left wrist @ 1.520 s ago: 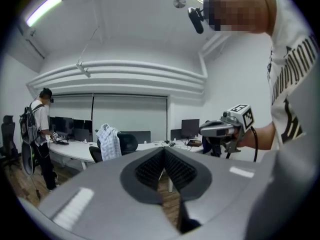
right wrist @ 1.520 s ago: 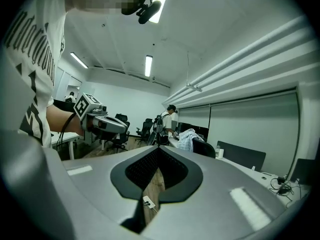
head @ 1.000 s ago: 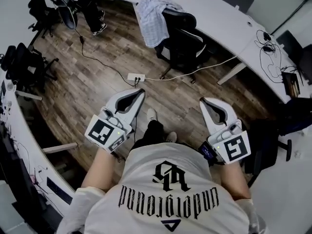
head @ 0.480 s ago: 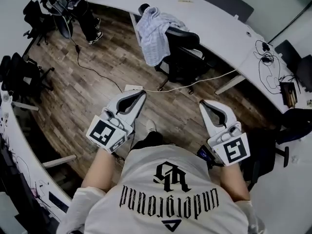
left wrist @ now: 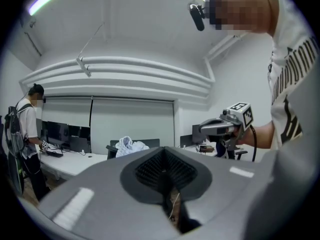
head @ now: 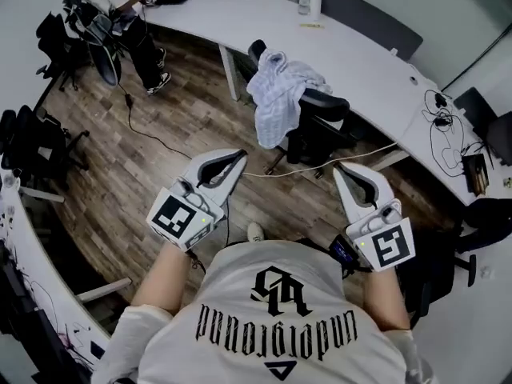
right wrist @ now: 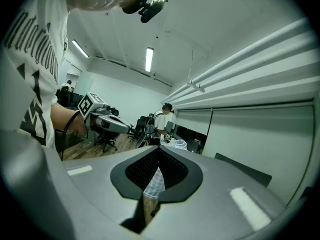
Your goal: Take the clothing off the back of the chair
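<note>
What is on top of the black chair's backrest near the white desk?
A pale checked shirt is draped over the black chair. It hides the top of the backrest; the chair's lower part shows.

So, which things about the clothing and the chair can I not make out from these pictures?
- Head view: the clothing covers the top of the chair's backrest.
- Left gripper view: the clothing is too small to tell its kind; the left gripper hides the chair's lower part.
- Right gripper view: the right gripper hides most of the clothing; only small parts show.
</note>
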Action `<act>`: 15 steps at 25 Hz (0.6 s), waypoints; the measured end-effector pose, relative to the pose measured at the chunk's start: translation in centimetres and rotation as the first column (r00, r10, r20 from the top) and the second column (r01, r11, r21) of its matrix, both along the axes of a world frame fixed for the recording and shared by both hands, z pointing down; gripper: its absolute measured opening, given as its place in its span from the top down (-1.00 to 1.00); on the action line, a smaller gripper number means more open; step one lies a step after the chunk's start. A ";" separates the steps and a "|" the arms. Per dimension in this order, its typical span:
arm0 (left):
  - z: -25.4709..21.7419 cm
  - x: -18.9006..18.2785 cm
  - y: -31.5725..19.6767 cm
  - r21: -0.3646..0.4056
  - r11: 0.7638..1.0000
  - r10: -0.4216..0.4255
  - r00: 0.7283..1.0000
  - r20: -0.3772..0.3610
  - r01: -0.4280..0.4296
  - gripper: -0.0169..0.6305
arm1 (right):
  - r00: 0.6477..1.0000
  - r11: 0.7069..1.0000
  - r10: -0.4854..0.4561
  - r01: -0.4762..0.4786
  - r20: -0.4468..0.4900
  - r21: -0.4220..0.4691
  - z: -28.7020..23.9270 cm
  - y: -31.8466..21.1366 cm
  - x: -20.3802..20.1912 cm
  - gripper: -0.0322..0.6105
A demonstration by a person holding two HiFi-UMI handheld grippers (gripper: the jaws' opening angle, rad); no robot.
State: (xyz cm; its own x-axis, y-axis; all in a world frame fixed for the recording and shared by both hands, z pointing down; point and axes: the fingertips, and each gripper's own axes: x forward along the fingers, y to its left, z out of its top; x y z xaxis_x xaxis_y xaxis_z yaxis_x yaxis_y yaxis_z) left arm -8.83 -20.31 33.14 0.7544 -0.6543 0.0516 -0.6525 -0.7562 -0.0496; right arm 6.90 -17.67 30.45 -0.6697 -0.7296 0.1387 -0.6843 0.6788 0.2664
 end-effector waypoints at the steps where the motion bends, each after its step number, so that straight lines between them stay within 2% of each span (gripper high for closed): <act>1: 0.1 -0.1 -0.5 -0.003 1.000 0.010 1.000 0.000 -0.010 0.79 | 1.000 1.000 0.006 -0.006 0.000 0.004 -0.1 -0.7 -0.2 0.89; 7: 1.3 -0.5 -3.0 -0.020 0.999 0.043 0.999 0.024 -0.042 0.79 | 1.000 0.999 0.019 -0.019 0.008 0.032 -0.6 -4.6 -1.1 0.89; 15: 2.5 -0.6 -7.0 -0.061 0.998 0.019 0.999 0.030 -0.017 0.79 | 0.998 0.998 -0.055 0.055 -0.022 -0.004 0.6 -9.5 -1.8 0.89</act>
